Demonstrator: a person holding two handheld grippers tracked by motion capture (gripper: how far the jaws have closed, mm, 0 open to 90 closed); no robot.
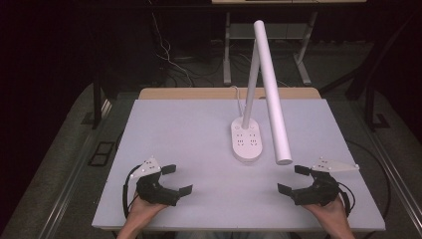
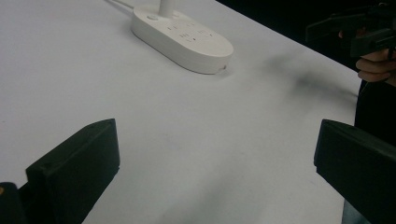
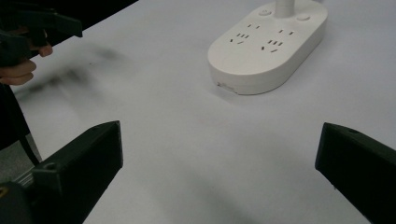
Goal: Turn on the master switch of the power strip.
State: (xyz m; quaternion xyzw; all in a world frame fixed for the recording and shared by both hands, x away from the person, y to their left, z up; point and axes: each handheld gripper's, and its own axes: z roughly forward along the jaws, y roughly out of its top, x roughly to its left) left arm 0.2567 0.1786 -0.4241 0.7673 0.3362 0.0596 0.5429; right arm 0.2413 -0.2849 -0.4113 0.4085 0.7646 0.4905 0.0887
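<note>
A white desk lamp stands mid-table on an oval base (image 1: 247, 140) that carries power sockets; its upright stem holds a long white tube head (image 1: 271, 87) slanting down to the right. The base (image 2: 182, 35) sits ahead in the left gripper view and the base (image 3: 267, 46) is at the upper right in the right gripper view. My left gripper (image 1: 176, 179) rests near the front left of the table, open and empty. My right gripper (image 1: 293, 179) rests near the front right, open and empty too. Both point inward toward the lamp.
The white table top (image 1: 189, 134) reaches a wooden strip at its far edge. A white cord (image 1: 238, 97) runs from the lamp base off the back. Dark floor, cables and table legs lie beyond.
</note>
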